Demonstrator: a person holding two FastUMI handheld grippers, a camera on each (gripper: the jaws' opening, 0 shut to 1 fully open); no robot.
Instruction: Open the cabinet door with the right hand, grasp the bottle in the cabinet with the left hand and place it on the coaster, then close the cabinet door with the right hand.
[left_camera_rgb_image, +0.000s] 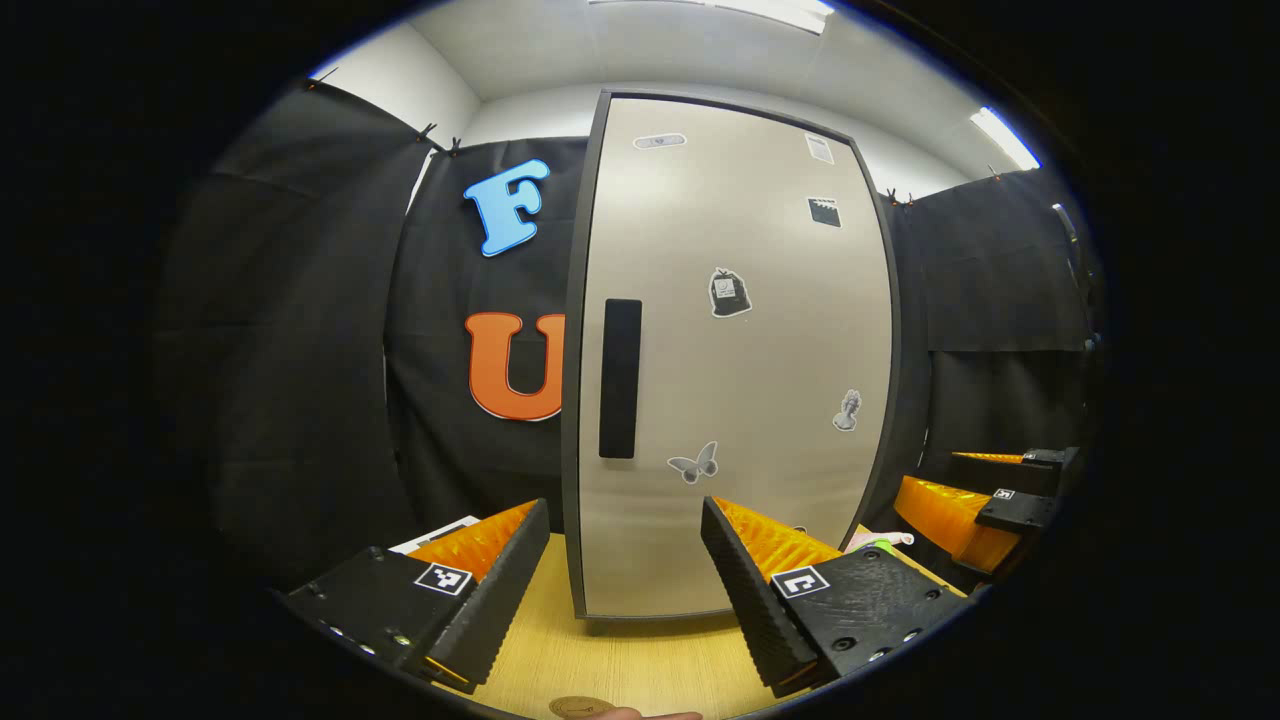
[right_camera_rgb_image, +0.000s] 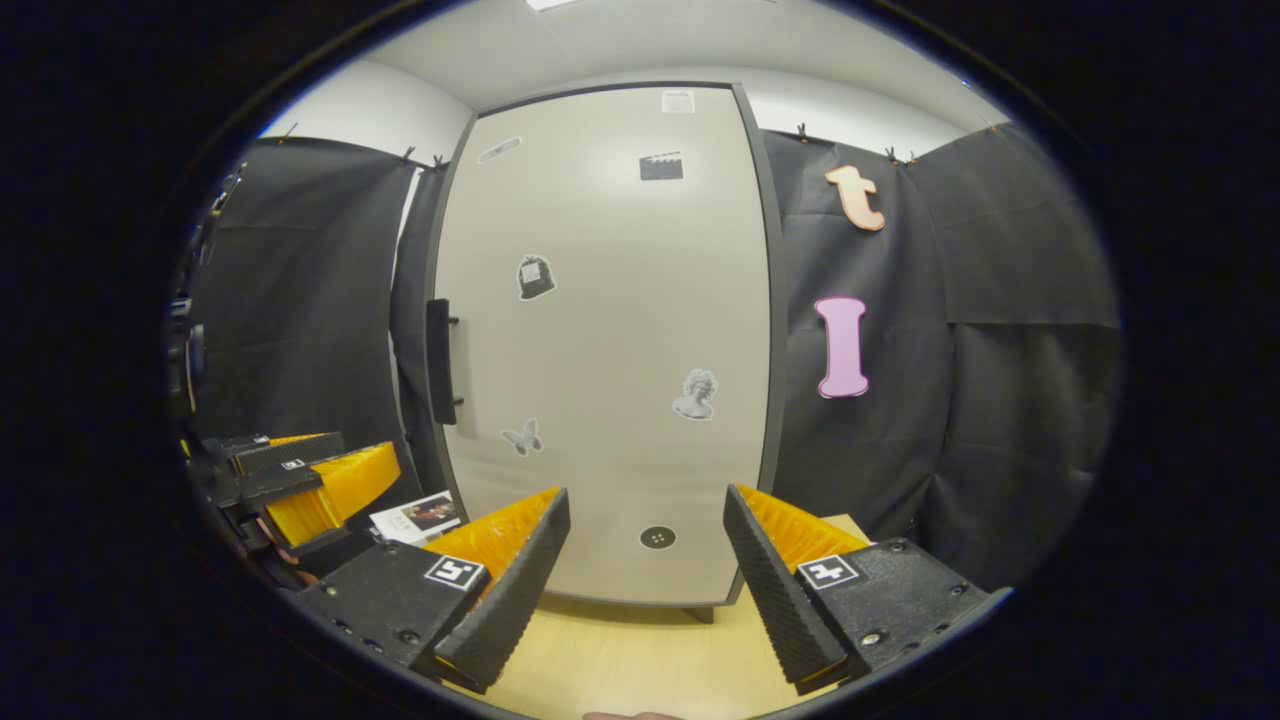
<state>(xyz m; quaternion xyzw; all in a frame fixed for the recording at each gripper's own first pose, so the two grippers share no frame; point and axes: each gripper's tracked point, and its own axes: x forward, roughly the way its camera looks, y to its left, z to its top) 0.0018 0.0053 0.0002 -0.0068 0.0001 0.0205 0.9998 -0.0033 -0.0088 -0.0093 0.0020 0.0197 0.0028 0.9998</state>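
The tall beige cabinet with a dark frame (left_camera_rgb_image: 735, 360) stands on the pale wooden table (left_camera_rgb_image: 620, 665), its door shut flush and dotted with small stickers; the long black bar handle (left_camera_rgb_image: 620, 378) runs down the door's edge at nine o'clock. The bottle is hidden, so whether it stands inside cannot be told. A round brownish disc, perhaps the coaster (left_camera_rgb_image: 580, 708), peeks in at six o'clock of the left gripper view, with no bottle visible on what shows of it.

A shut door fits either the stage where it awaits opening or the stage after the final closing; with the coaster cut off, the pictures do not settle which.

The left hand-held gripper (left_camera_rgb_image: 625, 565) has its fingers spread wide, empty, facing the door. The right hand-held gripper (right_camera_rgb_image: 645, 560) is likewise spread and empty, hovering before the door's lower half.

Black cloth walls the booth, under a white ceiling with strip lights (left_camera_rgb_image: 1005, 138); a printed card (right_camera_rgb_image: 415, 517) lies at eight o'clock in the right gripper view
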